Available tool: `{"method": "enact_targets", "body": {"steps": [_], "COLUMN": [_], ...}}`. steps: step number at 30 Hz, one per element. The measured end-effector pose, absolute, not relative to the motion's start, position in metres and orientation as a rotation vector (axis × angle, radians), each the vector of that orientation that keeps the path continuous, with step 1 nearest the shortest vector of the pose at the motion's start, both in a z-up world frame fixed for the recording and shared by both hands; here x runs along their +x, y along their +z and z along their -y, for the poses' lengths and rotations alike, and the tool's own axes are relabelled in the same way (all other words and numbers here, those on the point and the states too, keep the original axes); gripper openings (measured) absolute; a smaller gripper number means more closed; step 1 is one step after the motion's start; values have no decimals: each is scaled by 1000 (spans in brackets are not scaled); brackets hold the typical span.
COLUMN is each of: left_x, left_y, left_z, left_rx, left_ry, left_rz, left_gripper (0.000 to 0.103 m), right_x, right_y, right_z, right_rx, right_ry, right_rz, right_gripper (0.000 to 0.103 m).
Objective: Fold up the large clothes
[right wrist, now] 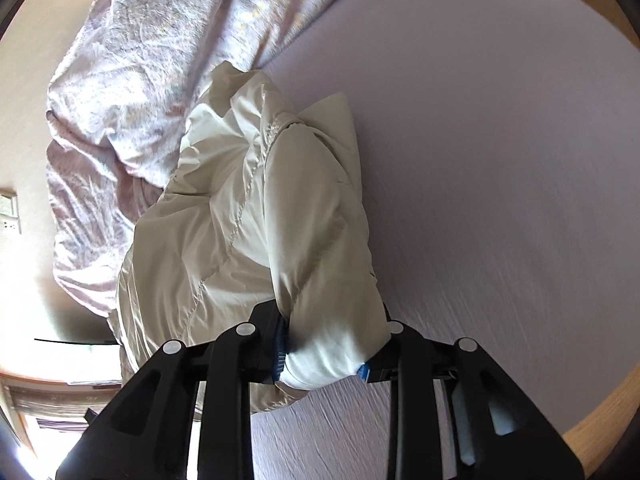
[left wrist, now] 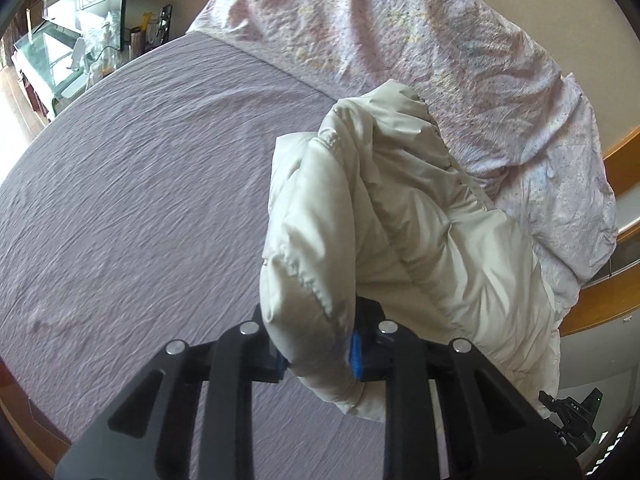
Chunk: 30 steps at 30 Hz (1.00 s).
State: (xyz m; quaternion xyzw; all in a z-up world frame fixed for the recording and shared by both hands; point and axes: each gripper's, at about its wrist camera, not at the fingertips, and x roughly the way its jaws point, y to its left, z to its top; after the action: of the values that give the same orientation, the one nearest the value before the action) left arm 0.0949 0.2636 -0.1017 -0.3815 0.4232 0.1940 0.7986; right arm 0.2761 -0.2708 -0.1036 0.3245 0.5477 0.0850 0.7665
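The main risk here is a slip: the puffy cream jacket is slick-looking and thickly padded, so a pinched fold could squeeze out of either grip once the hanging weight swings, and the garment would drop in a heap on the lilac bed sheet beneath it. A second risk is uneven laying, since the jacket is bunched and doubled over itself between the two grips; set down this way, it would likely trap a sleeve or collar under the body and spoil the fold. It could also drag onto the crumpled floral duvet lying just behind the jacket, and snag or land askew there. The left gripper is closed down to a narrow gap filled by a thick roll of jacket fabric, with the blue pads pressing it from both sides. The right gripper is likewise clamped on a fat padded edge of the same jacket, its jaws held apart only by the bulk of the cloth. The jacket itself hangs from both grips, raised above the sheet and well in from the wooden bed frame; whether its lower end touches the sheet cannot be told.
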Motion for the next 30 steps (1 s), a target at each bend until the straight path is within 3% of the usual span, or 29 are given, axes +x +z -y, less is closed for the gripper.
{"method": "enact_targets", "body": {"steps": [6, 9, 11, 14, 16, 19, 24, 30], "left_x": [66, 67, 68, 68, 68, 69, 74, 80], "left_y": [-104, -108, -109, -112, -114, -117, -123, -126], "left_z": [-256, -254, -254, -253, -253, -256, -257, -256], "left_rx": [-818, -809, -803, -782, -779, -792, -809, -812], "left_ry": [423, 445, 462, 490, 501, 504, 514, 521], "left_rz": [-922, -938, -943, -956, -962, -976, -987, -987], "left_gripper": [24, 31, 35, 55, 69, 80, 86, 88], "right_x": [257, 259, 261, 253, 251, 255, 263, 262], "right_y": [-113, -110, -103, -86, -75, -54, -19, -16], "right_z": [276, 275, 272, 287, 291, 280, 221, 144], "right_rx": [718, 671, 608, 505, 467, 385, 244, 120], "right_ry": [198, 176, 138, 45, 22, 8, 128, 343], "right_rz": [-1195, -1208, -1210, -1148, -1116, -1058, -964, -980], "right_gripper": [28, 37, 53, 68, 68, 68, 68, 67]}}
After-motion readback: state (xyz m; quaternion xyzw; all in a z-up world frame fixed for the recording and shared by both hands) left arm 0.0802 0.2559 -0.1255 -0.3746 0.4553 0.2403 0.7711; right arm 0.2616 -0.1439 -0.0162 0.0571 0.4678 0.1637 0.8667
